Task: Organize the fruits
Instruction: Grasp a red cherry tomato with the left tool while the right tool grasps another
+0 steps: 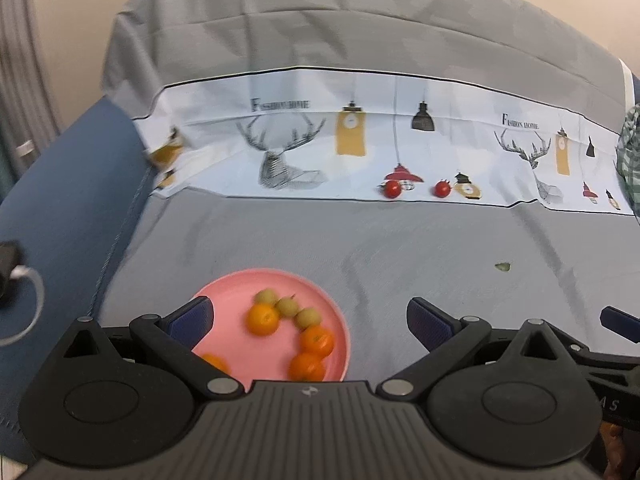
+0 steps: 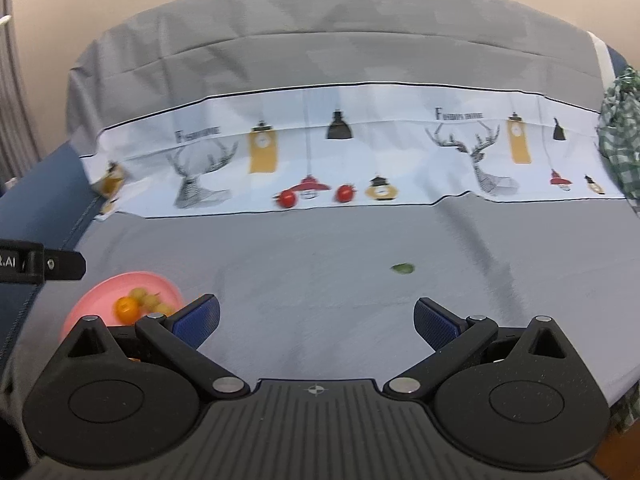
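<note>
Hiding part of pink plate (image 1: 224, 286): left gripper (image 1: 308, 318), jaws apart

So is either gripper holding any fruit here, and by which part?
Nothing is held. The left gripper and the right gripper are both open, with only cloth or plate between their fingers.

A home, likely a living room: a blue sofa (image 1: 72, 184) draped with a grey sheet (image 1: 360, 32) whose printed band (image 1: 360, 148) reads "Fashion Home".
</note>
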A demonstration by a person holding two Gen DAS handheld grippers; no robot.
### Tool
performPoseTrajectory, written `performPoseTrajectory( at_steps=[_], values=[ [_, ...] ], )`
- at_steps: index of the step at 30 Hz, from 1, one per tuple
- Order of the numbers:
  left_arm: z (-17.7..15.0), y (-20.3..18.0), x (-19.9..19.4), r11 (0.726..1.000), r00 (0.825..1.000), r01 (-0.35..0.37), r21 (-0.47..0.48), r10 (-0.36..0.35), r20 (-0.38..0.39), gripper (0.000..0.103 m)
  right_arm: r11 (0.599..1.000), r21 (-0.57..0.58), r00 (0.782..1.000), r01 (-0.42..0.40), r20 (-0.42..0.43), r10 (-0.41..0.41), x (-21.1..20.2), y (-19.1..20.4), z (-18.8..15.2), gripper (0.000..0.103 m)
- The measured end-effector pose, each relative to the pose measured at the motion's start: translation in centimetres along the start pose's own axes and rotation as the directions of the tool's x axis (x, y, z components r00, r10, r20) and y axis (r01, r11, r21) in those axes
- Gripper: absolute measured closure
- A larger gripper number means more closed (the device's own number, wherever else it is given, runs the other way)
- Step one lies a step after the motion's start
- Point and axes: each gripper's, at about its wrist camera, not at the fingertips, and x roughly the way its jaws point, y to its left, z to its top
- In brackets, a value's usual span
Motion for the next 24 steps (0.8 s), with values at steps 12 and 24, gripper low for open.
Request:
performPoseTrajectory(
  at_steps=[12, 24],
  values=[
    [8.1, -6.3, 14.7, 0.995, 0.997, 0.063, 0.078, -0.060, -0.044, 0.000, 0.998, -0.046, 0.998, 0.051, 0.046, -0.049, 12.2, -5.5, 4.1, 0.001],
    [13.8, -10.7, 33.9, 0.979, 0.983, 0.134, 0.152, -0.112, -0.142, 0.000, 0.998, -0.068, 1.000, -0.017, -0.023, 0.016, 34.1, -6.1, 8.7, 0.001]
  ],
)
